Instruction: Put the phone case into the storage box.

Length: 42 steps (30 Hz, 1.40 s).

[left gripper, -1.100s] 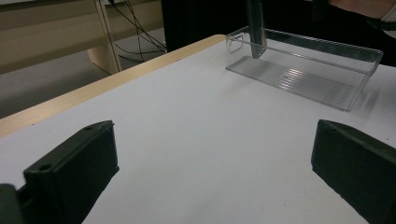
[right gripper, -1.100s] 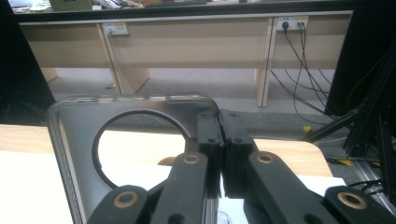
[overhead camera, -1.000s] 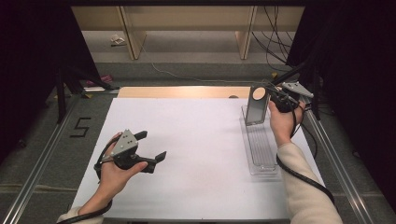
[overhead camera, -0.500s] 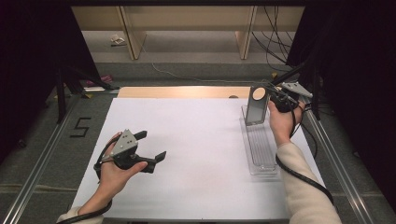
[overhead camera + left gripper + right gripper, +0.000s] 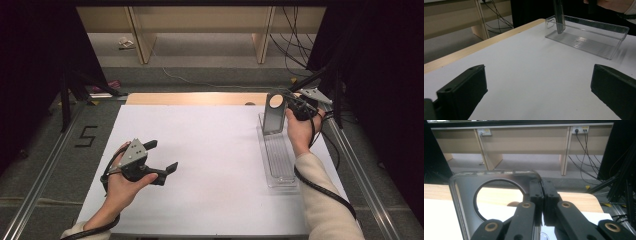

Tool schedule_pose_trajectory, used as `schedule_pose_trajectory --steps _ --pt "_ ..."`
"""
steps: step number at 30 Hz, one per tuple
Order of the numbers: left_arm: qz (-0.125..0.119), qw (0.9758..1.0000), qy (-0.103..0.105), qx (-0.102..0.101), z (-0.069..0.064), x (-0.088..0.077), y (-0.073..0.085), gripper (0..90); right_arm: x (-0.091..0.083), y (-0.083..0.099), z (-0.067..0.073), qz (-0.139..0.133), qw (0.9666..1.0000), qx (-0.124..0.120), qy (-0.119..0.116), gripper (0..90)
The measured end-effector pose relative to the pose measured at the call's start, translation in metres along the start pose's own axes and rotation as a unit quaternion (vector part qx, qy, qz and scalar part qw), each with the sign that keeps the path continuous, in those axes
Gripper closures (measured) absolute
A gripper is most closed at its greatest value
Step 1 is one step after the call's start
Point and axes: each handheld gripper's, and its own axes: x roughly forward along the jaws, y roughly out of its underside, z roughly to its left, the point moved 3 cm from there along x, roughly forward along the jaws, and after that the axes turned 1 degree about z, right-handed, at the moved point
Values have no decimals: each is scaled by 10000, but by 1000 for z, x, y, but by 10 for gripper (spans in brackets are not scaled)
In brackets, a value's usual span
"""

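Grey plate (image 5: 274, 114) with a round hole, pinched at its edge by the right gripper (image 5: 294, 106), stands upright with its foot in the clear tray's (image 5: 280, 165) far end. Keep it vertical, release gently. Left gripper (image 5: 160, 160) spread wide, idle, well apart.

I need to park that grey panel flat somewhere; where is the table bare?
The white table lies bare between the left tool and the clear tray. It is crowded at the tray's far end, where the right tool holds the grey panel.
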Motion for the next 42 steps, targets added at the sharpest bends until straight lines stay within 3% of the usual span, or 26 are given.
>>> schedule_pose_trajectory --steps 42 --pt "2 10000 5 3 0 0 0 0 8 10 -4 212 9998 35 17 866"
